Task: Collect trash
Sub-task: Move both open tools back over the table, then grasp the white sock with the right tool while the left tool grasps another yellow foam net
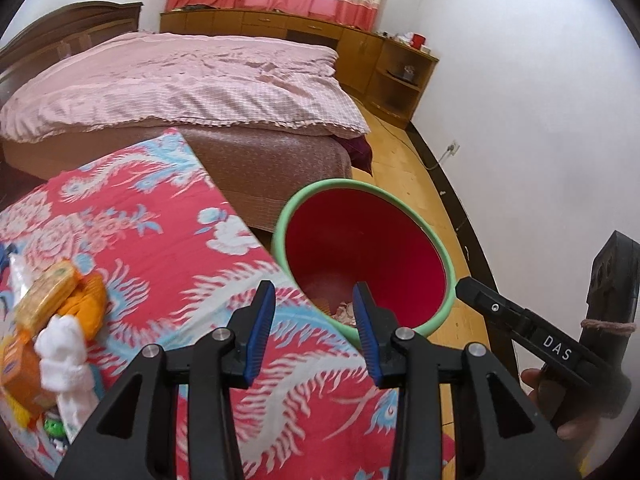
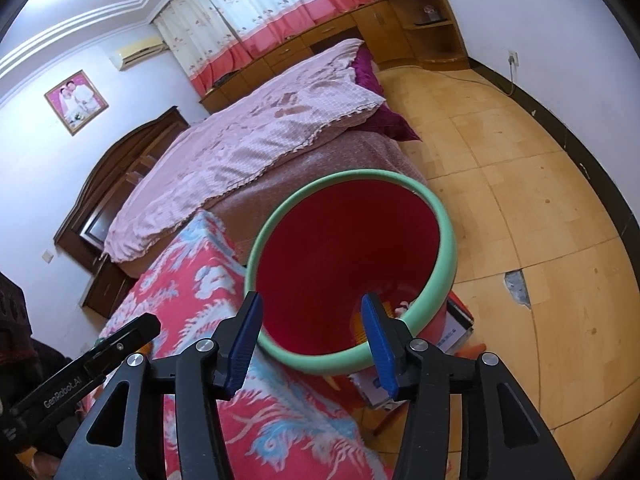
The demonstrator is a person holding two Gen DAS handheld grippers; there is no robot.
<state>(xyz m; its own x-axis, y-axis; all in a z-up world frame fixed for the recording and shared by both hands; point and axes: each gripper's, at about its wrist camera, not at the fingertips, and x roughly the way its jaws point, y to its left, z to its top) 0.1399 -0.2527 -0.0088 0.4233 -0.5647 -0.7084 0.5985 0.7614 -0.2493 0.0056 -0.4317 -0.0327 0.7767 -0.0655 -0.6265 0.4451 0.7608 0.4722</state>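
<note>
Both open hand-held grippers [image 1: 316, 312] [image 2: 312, 320] front the bin [image 2: 440, 276], trash [image 1: 346, 312] seemingly inside.

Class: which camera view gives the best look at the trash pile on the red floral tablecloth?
The left wrist view: the trash pile, with an orange wrapper and white tissue, lies at its left edge on the tablecloth. The right wrist view shows only tablecloth and bin, no pile.

Red bin [image 1: 360, 240] with mint-green rim; counter [image 1: 160, 240] cloth red with blue-white phoenixes; pink checked quilt [image 1: 180, 80]; blue fingers [image 1: 262, 328].
</note>
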